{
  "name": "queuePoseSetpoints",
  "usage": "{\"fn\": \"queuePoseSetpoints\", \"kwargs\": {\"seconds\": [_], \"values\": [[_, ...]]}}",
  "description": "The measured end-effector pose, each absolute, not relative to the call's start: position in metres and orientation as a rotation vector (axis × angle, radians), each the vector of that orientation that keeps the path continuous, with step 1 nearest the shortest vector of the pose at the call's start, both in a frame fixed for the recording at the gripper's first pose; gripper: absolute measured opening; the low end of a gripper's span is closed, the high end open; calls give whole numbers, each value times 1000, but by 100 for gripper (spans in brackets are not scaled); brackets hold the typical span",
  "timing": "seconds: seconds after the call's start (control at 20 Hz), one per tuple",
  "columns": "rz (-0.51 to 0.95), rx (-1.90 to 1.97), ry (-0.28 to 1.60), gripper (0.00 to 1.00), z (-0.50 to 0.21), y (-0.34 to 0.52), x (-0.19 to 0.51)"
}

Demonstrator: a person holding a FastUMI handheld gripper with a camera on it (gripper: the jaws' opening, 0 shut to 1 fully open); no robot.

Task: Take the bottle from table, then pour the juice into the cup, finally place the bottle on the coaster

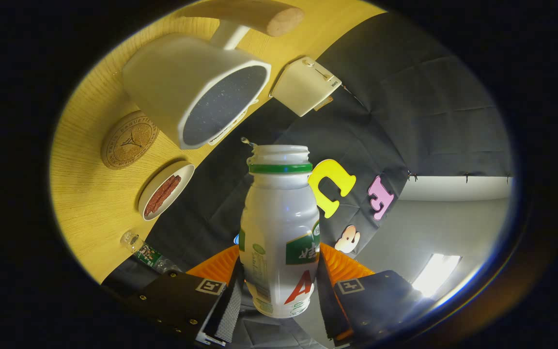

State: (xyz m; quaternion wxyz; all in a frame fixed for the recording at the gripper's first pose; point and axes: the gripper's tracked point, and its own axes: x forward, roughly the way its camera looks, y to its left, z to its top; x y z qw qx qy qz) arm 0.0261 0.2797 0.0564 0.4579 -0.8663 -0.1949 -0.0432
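The claw (pixel 279 295) is pinching the white plastic bottle with the green neck ring (pixel 279 228), one finger pressed to each side of its lower body, and the bottle is open at the mouth and tipped over, so that the yellow wood-grain surface (pixel 85 208) appears rotated beyond it. The white cup with the dark inside and a long wooden handle (pixel 196 89) stands just beyond and to one side of the bottle's mouth, and a small drop shows at the lip, so this looks like the pouring step. To do it well, bring the mouth squarely over the cup's opening before adding tilt, since it now seems off the rim's edge; roll the wrist slowly so the stream stays thin, and keep the grip firm because the smooth bottle could slip. The round cork coaster (pixel 129 139) lies beside the cup, near a small white dish holding something reddish-brown (pixel 166 190), and is where the bottle goes once upright.
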Motion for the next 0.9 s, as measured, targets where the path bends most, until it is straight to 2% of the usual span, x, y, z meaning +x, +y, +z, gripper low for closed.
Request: {"fn": "queuePoseSetpoints", "kwargs": {"seconds": [0.6, 0.9], "values": [[-75, -2211, -502, 69, 36, 284, 25], [4, -1959, -380, 68, 33, 267, 31]]}}
